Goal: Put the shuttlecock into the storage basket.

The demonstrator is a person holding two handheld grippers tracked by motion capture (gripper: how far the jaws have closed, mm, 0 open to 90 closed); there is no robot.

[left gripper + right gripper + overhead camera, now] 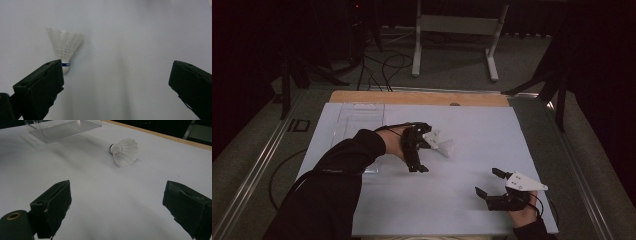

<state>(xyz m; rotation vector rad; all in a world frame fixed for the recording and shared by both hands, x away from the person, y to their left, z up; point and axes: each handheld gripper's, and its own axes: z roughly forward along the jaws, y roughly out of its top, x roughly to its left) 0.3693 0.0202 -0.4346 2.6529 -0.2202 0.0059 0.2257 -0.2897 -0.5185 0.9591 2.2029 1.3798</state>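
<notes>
A white feather shuttlecock (pixel 446 147) lies on its side on the white sheet (pixel 472 120), near the middle. My left gripper (pixel 423 148) hovers right beside it on its left, open and empty. In the left gripper view the shuttlecock (pixel 64 46) lies just past the left jaw, its cork with a blue band toward the jaw; the left gripper (pixel 116 67) holds nothing. My right gripper (pixel 489 182) stands open near the front right corner, apart from the shuttlecock. In the right gripper view the shuttlecock (pixel 124 152) lies farther off, beyond the open right gripper (pixel 117 186).
A clear plastic box (pixel 357 122) lies on the sheet at the back left; its wall (pixel 62 127) also appears in the right gripper view. The table's wooden edge (pixel 419 97) runs along the back. Beyond it are floor cables and a white stand (pixel 457 25).
</notes>
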